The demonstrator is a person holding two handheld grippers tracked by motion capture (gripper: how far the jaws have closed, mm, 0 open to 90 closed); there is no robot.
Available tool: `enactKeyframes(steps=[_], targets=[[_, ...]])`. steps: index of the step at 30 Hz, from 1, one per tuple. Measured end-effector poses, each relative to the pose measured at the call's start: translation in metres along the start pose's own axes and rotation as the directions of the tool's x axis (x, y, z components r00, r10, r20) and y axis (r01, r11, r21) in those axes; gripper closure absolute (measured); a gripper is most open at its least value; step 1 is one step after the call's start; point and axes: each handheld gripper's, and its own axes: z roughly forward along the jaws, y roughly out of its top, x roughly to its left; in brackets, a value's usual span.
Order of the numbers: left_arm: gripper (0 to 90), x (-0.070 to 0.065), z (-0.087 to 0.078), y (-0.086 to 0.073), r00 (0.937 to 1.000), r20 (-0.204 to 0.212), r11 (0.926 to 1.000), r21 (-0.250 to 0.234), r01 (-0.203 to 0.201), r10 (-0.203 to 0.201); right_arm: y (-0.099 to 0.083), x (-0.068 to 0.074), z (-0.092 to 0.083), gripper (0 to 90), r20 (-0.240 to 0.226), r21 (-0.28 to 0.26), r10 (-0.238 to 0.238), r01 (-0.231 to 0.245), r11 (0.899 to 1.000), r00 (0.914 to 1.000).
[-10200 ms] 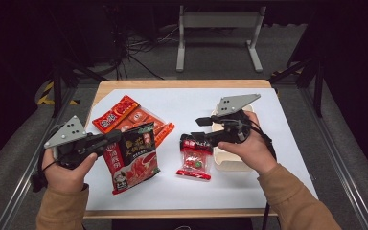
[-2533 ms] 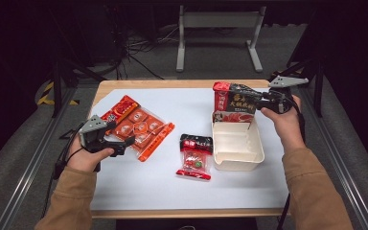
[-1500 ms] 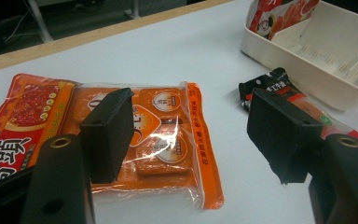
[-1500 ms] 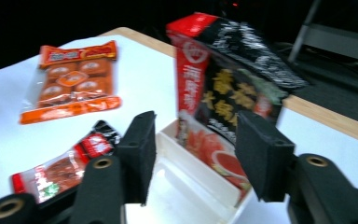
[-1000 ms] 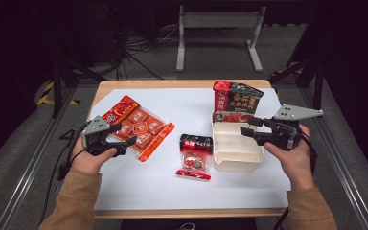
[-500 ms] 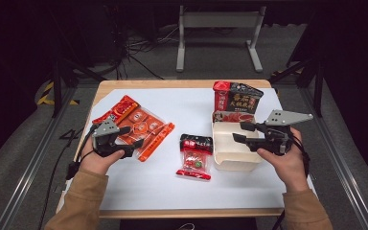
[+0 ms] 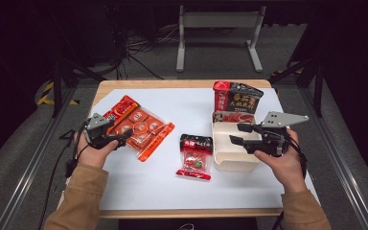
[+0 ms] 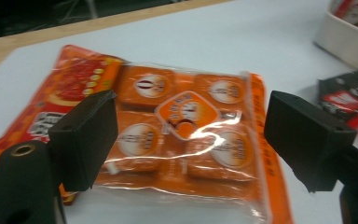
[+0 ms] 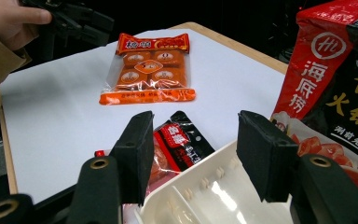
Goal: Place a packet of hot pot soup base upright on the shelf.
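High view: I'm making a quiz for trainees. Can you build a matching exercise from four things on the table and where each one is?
1 orange packet
2 white tray
3 red and black bag
4 small black-topped packet

a standing at the tray's far end
b mid-table, between packet and tray
c below the right gripper
d in front of the left gripper

Pairs: 1-d, 2-c, 3-a, 4-b
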Motion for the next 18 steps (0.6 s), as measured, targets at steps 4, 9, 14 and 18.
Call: enactKeyframes(steps=[4, 9, 14, 18], targets=[[14.3, 0.022, 0.001, 0.001, 0.9997, -0.005, 0.9988, -0.042, 0.023, -0.024, 0.000, -0.001, 0.000, 46.7, 0.005, -0.003, 0.000, 0.000, 1.000, 1.0000], [12.1, 0.042, 0.007, -0.005, 0.9953, -0.051, 0.9966, -0.004, 0.082, -0.082, -0.001, -0.002, 0.003, 46.6, 0.002, 0.002, -0.001, 0.001, 1.000, 1.0000], [15.8, 0.057, 0.012, -0.008, 0.9910, -0.089, 0.9941, 0.033, 0.103, -0.100, -0.001, -0.003, 0.006, 46.4, 0.000, 0.009, -0.004, 0.004, 1.000, 1.0000], [20.7, 0.062, 0.017, -0.006, 0.9959, -0.084, 0.9952, 0.089, 0.041, -0.034, -0.002, -0.004, 0.008, 46.3, 0.000, 0.015, -0.004, 0.004, 1.000, 1.0000]])
